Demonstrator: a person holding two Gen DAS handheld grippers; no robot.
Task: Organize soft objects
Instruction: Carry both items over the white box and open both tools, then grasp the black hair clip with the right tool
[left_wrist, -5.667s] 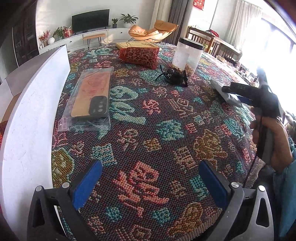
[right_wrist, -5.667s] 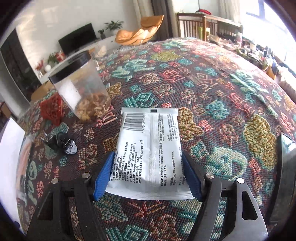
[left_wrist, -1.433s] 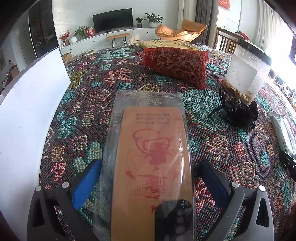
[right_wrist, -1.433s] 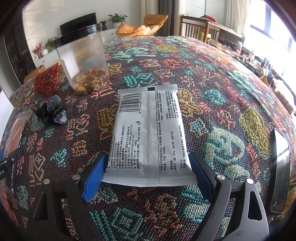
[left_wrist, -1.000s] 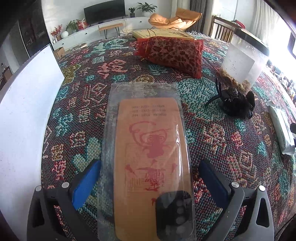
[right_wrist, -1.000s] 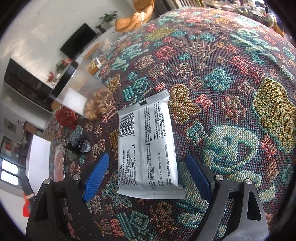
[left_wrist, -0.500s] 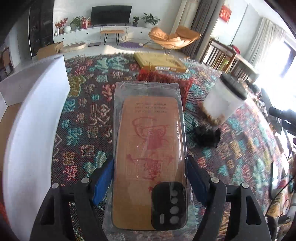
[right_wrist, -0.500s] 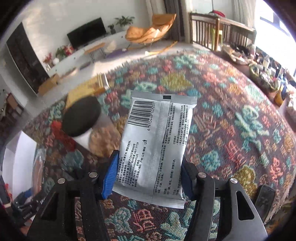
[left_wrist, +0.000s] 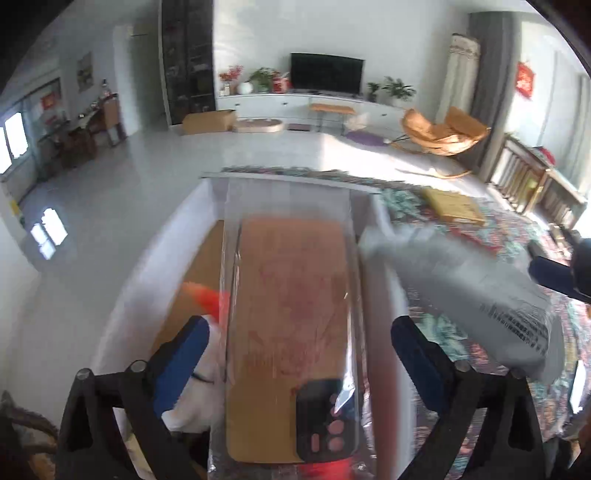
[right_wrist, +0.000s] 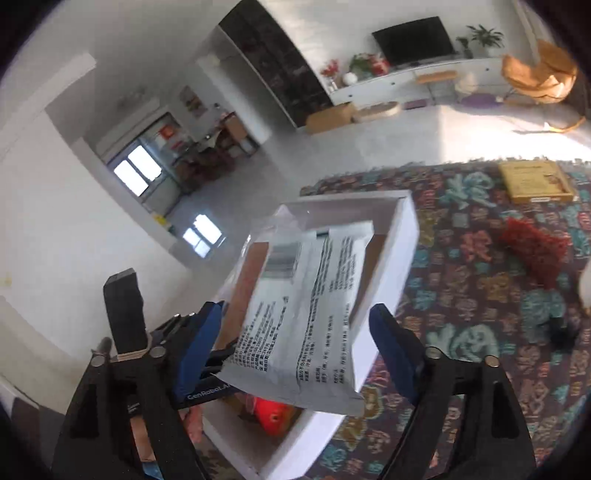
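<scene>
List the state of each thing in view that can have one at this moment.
Left claw: jaws just opened, open.
Right claw: jaws just opened, open.
Phone case in clear bag: released, between the left jaws, over the box.
White packet: released, tilted, over the box.
White box: open-topped, on the patterned cloth.
Red toy: lying inside the box.

Home living rm: TV (left_wrist: 325, 72), lounge chair (left_wrist: 441, 133), potted plants (left_wrist: 397, 88)

Clear-bagged phone case (left_wrist: 291, 332) and grey sachet (right_wrist: 306, 314), both loose above white box (right_wrist: 402, 236).
</scene>
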